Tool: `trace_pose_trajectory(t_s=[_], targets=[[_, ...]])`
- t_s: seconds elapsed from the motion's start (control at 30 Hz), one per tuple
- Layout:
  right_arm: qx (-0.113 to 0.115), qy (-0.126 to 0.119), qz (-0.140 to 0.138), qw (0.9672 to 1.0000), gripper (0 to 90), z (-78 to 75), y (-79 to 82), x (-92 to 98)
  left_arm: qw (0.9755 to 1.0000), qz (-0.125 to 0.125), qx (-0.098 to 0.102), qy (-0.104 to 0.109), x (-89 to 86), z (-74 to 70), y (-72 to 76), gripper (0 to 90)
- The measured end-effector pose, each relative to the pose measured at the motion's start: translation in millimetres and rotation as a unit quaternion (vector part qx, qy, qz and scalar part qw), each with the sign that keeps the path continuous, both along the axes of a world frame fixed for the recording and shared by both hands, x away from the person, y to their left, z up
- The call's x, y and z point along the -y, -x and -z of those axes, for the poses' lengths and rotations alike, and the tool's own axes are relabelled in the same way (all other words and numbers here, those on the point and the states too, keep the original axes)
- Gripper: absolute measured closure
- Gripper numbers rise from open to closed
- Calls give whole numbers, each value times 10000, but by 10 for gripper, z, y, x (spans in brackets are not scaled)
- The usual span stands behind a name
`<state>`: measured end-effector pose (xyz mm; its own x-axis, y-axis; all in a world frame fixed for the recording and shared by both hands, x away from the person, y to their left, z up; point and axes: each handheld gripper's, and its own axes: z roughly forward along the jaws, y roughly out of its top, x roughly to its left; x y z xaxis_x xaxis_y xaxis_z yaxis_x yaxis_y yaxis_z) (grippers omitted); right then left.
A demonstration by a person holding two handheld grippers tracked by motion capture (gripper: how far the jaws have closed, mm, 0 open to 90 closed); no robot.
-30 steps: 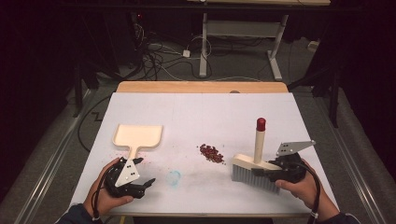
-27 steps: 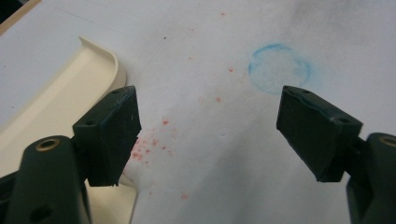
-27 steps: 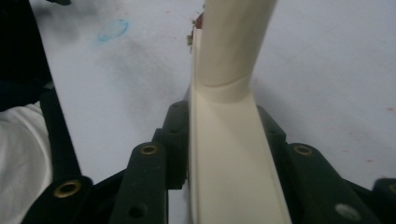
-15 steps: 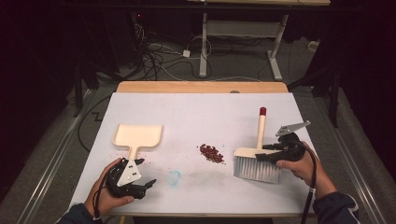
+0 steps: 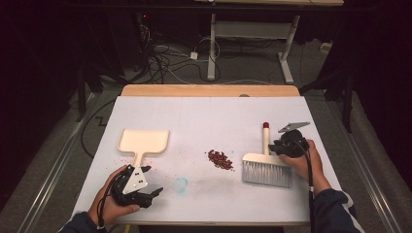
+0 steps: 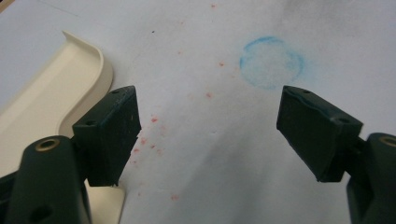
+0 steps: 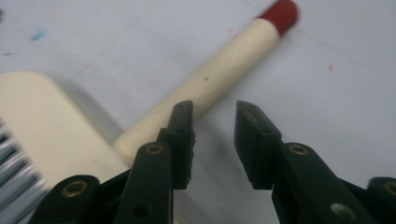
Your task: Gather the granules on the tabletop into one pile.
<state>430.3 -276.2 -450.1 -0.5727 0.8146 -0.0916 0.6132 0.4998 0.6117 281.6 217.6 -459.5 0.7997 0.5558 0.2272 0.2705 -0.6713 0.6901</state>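
Observation:
A cream dustpan (image 5: 143, 140) lies flat at the left of the white table, its handle toward the front edge. My left gripper (image 5: 151, 187) rests just in front of that handle, open and empty; in the left gripper view its jaws (image 6: 210, 135) stand wide apart with the dustpan (image 6: 46, 102) at the left. A small pile of red bits (image 5: 220, 159) sits mid-table. The brush (image 5: 267, 170) lies to its right, grey bristles toward the front, wooden handle (image 7: 224, 70) ending in a red tip (image 7: 280, 13). My right gripper (image 7: 214, 140) is narrowly open just beside the handle, with nothing between its jaws.
A faint blue ring (image 6: 271, 63) is drawn on the table ahead of the left gripper, with tiny red specks scattered around it. The white table top (image 5: 209, 116) ends in a wooden strip at the far edge. Cables and table legs stand on the dark floor beyond.
My right gripper has moved from the brush head's right end forward and left to the handle. The brush has shifted slightly, its handle now lying flatter. The left gripper has not moved.

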Motion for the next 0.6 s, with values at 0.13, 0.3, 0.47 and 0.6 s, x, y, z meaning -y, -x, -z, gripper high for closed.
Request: trace_pose_trajectory(t_s=[0.13, 0.3, 0.47, 0.6], targets=[[38, 143, 111, 9998, 664, 46, -50, -52, 10000, -8, -7, 17, -4, 2, -1, 205], [93, 163, 174, 9997, 627, 54, -48, -55, 10000, -14, 11, 27, -12, -3, 4, 205], [203, 45, 219, 9995, 598, 33, -36, -44, 10000, -10, 36, 37, -9, -9, 7, 205], [362, -77, 136, 9992, 567, 12, -18, -58, 10000, -37, 66, 53, -13, -15, 7, 205]])
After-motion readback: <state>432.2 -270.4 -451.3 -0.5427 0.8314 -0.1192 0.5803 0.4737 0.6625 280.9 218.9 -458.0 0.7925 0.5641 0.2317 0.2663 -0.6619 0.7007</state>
